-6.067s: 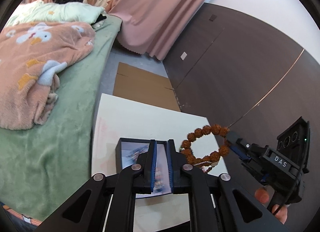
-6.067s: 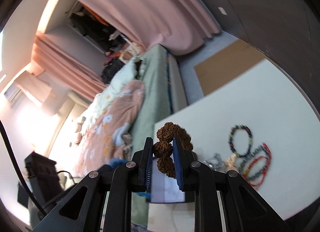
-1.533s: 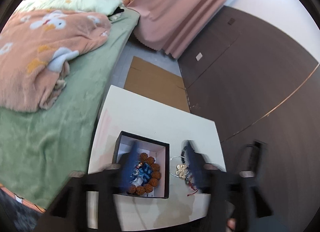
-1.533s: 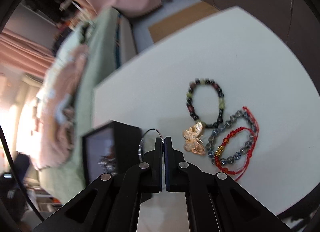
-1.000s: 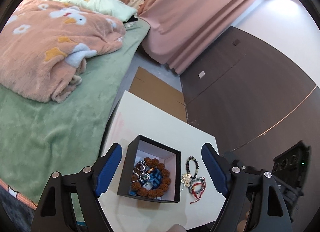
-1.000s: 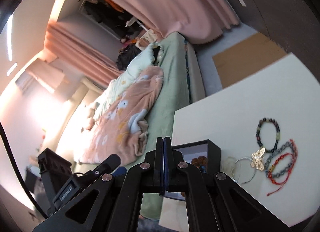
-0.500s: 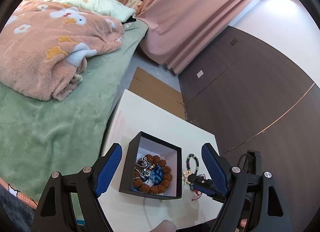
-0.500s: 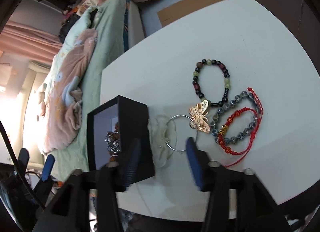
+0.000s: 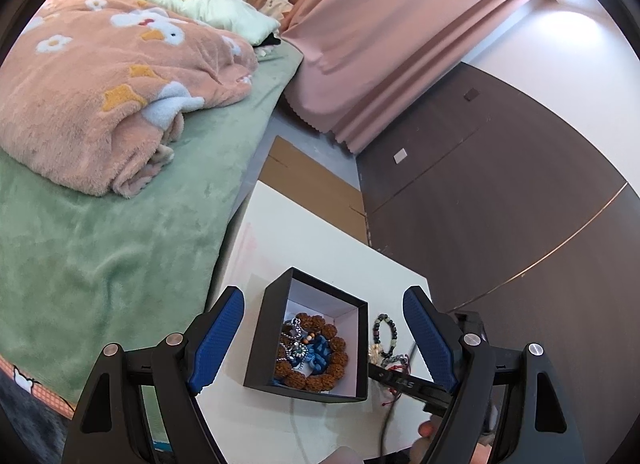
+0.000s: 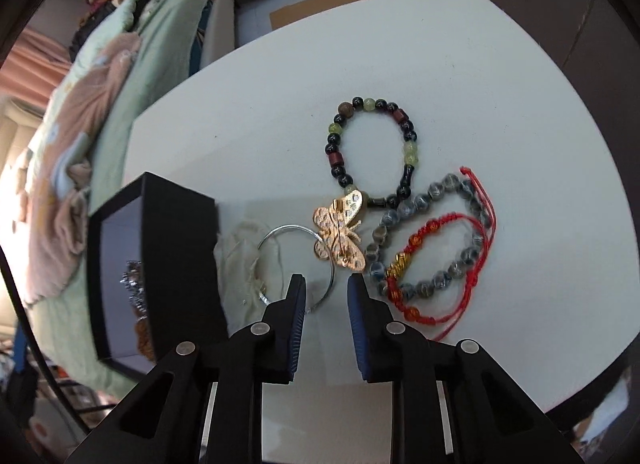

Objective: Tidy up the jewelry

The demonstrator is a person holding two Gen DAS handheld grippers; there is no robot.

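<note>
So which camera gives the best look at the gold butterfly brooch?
The right wrist view. The gold butterfly brooch lies large and sharp on the white table, overlapping the thin silver ring bangle, just ahead of the open right tongs. The left wrist view shows only a pale speck beside the black box.

My left gripper (image 9: 322,340) and right gripper (image 10: 326,300) are matte black, with ribbed blue finger pads (image 9: 216,338) and round silver screws at the joints.

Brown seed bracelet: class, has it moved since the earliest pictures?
Yes. The brown seed bracelet then hung in the right gripper above the black box; it now lies inside it, and that gripper is open.
</note>
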